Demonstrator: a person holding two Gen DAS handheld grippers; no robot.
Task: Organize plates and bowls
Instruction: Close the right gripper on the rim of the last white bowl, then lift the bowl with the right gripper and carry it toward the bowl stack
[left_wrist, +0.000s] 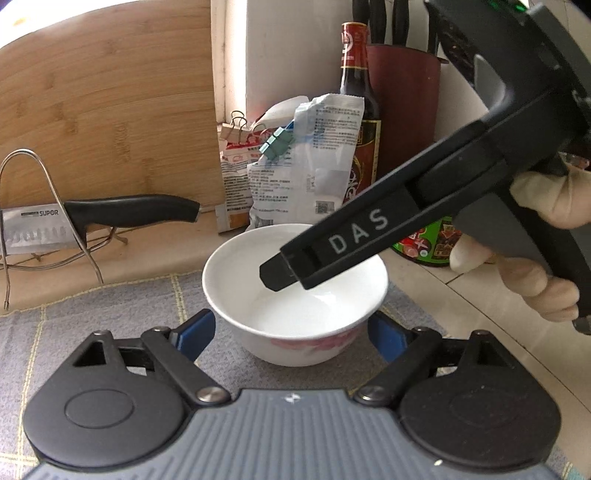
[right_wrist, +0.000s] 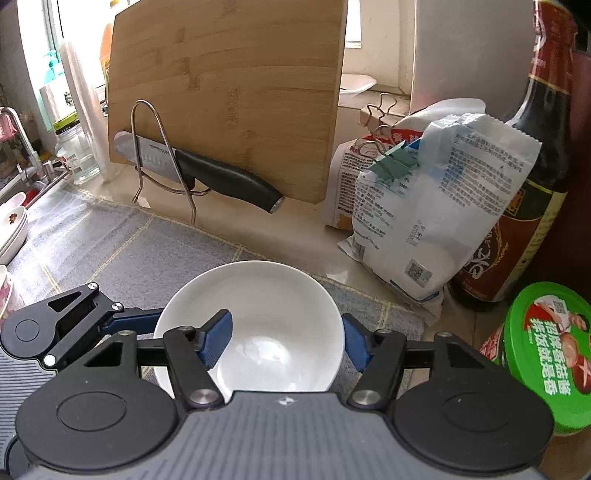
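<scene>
A white bowl (left_wrist: 295, 295) with a pink flower print stands on a grey checked mat (left_wrist: 110, 325). My left gripper (left_wrist: 291, 334) has it from the near side, its blue pads (left_wrist: 197, 334) touching the lower wall on both sides. My right gripper (right_wrist: 286, 341) comes in from the right, held by a gloved hand (left_wrist: 546, 199). Its jaws straddle the bowl's (right_wrist: 258, 295) right wall: one pad (right_wrist: 218, 339) hangs free inside, and the other is at the outside of the rim. Its black finger (left_wrist: 343, 240) reaches over the bowl in the left wrist view.
A knife (left_wrist: 110, 214) rests on a wire stand before an upright bamboo board (left_wrist: 110, 110). Clipped bags (left_wrist: 306, 166) and a dark sauce bottle (left_wrist: 356, 74) stand behind the bowl. A green-lidded jar (right_wrist: 546, 354) sits at the right. Stacked plates (right_wrist: 13, 229) lie far left by the sink.
</scene>
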